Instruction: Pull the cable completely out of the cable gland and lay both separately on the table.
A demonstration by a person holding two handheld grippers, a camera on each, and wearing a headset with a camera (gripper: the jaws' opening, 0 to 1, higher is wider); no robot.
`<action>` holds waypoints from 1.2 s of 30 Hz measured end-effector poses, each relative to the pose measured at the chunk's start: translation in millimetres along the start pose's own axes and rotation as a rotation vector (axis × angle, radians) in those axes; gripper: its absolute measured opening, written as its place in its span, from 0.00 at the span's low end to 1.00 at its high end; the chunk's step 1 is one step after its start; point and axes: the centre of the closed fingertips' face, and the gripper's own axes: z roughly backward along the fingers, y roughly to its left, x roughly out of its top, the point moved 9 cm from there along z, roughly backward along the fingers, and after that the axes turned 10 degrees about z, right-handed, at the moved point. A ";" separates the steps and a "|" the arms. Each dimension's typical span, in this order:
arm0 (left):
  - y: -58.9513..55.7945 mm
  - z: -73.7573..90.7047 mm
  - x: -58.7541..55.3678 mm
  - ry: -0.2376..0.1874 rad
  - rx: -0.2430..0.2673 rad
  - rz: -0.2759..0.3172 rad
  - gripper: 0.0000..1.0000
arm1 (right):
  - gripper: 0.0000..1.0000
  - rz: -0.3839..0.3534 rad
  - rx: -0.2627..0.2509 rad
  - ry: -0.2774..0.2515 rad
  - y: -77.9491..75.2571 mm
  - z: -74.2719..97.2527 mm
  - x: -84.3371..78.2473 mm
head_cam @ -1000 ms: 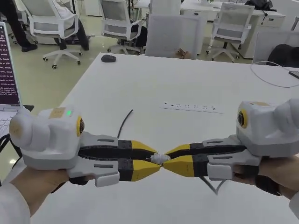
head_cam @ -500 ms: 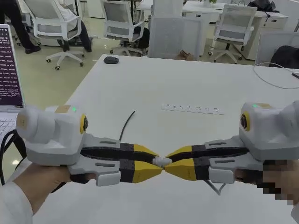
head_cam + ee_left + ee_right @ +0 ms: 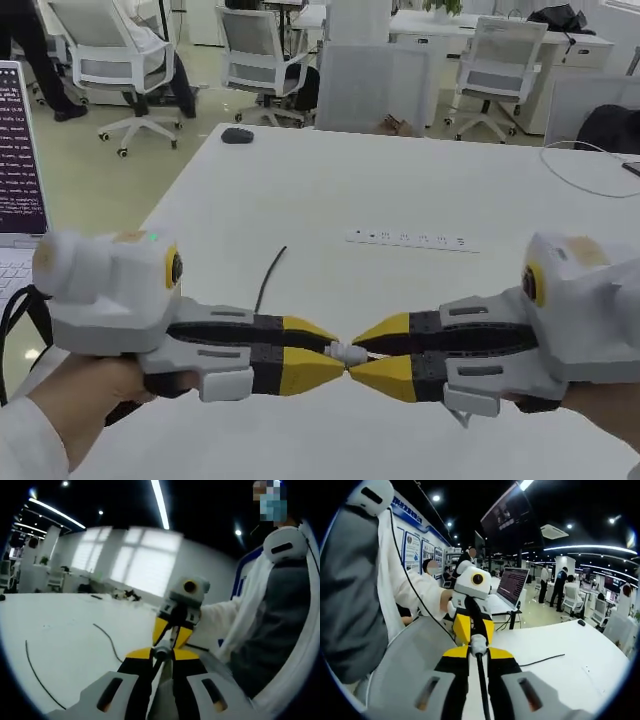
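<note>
Cable gland: pinched in your closed left claw, held above the desk, with the black cable clamped in your closed right claw, tip to tip, apparently not yet drawn out; pull-out and both lay-downs remain.

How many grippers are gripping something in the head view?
2: left gripper, on the left, shut on the cable gland; right gripper, on the right, shut on the cable.
</note>
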 end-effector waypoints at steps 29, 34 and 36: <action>-12.2 2.7 11.0 -0.112 -0.025 -0.255 0.15 | 0.23 -0.487 0.060 -0.222 -12.6 4.9 -12.1; -12.5 0.7 12.2 -0.109 -0.031 -0.273 0.15 | 0.15 -0.506 0.097 -0.238 -9.1 1.0 -9.1; -11.6 1.0 12.3 -0.106 -0.028 -0.272 0.15 | 0.13 -0.500 0.100 -0.244 -9.0 0.4 -8.4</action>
